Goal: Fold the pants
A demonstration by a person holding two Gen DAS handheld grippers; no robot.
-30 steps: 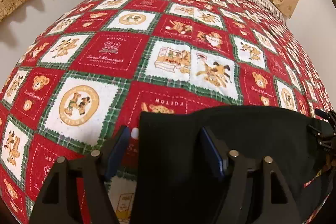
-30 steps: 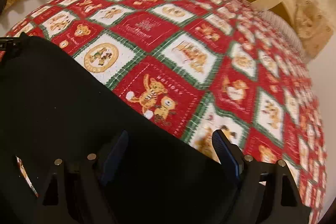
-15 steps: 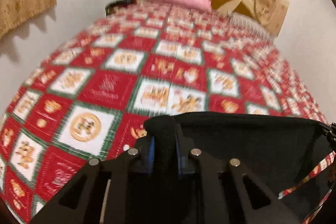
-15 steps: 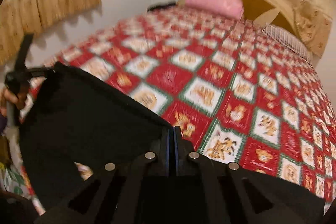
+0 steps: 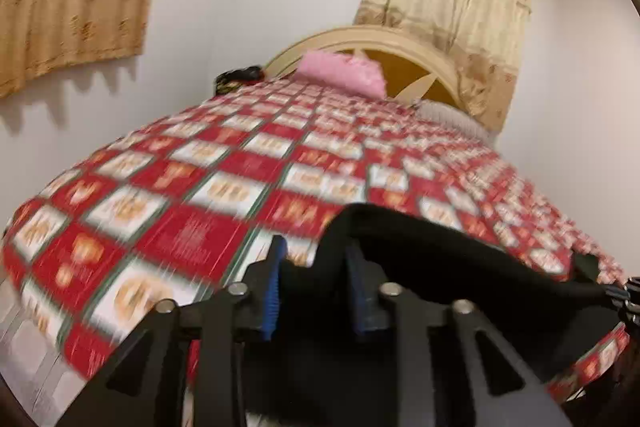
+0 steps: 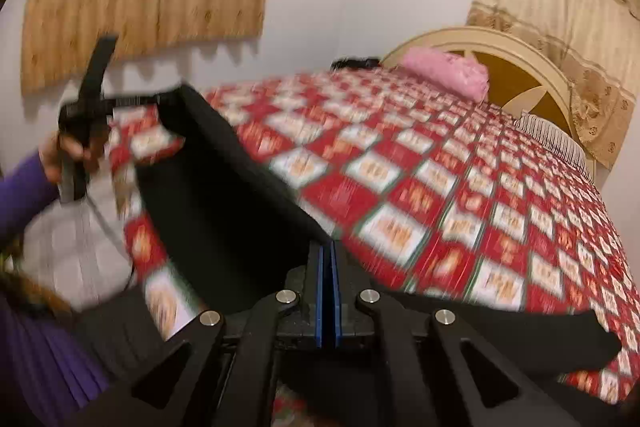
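The black pants hang stretched between my two grippers, lifted above the near end of the bed. My left gripper is shut on a thick bunch of the black cloth at one corner; its blue pads stand a little apart around the fabric. My right gripper is shut tight on the other corner of the pants. In the right wrist view the left gripper shows at the far left, held by a hand in a purple sleeve. Both views are motion-blurred.
The bed carries a red, white and green patchwork quilt with bear prints. A pink pillow lies by the cream headboard. A dark object sits at the far corner. Curtains hang on the walls.
Both grippers closed on the pants' corners, then lifted them up off the quilt. The cameras now tilt upward and show more wall and curtains.
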